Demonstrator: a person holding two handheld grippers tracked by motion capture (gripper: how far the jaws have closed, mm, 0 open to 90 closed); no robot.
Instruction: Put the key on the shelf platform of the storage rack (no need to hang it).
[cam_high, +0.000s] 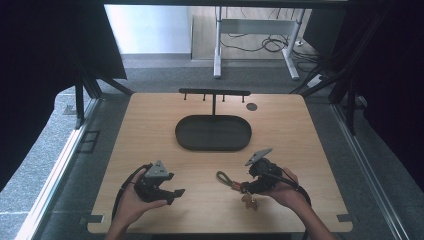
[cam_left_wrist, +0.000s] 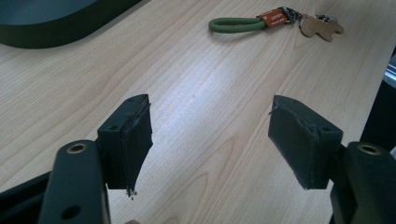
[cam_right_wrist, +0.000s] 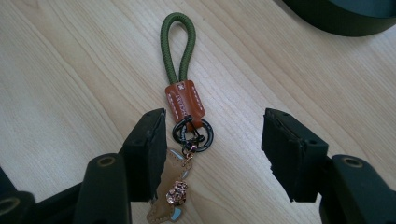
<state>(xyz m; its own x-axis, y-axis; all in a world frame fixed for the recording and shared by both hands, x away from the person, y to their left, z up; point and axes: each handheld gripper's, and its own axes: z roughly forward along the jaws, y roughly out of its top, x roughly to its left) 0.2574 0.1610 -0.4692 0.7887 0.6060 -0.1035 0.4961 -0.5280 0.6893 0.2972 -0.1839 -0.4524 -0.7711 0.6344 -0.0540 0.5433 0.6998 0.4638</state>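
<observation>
Keychain lying flat on the table, between the released right tongs. Left tongs released, well apart. Judged light and limp: cord loop soft, charm dangling; best pinched at the stiff leather tab.

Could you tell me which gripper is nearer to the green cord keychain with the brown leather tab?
The right gripper: its open jaws straddle the green cord keychain with the brown leather tab, at its black ring. The left gripper is open and stands apart, with bare wooden table between.
</observation>
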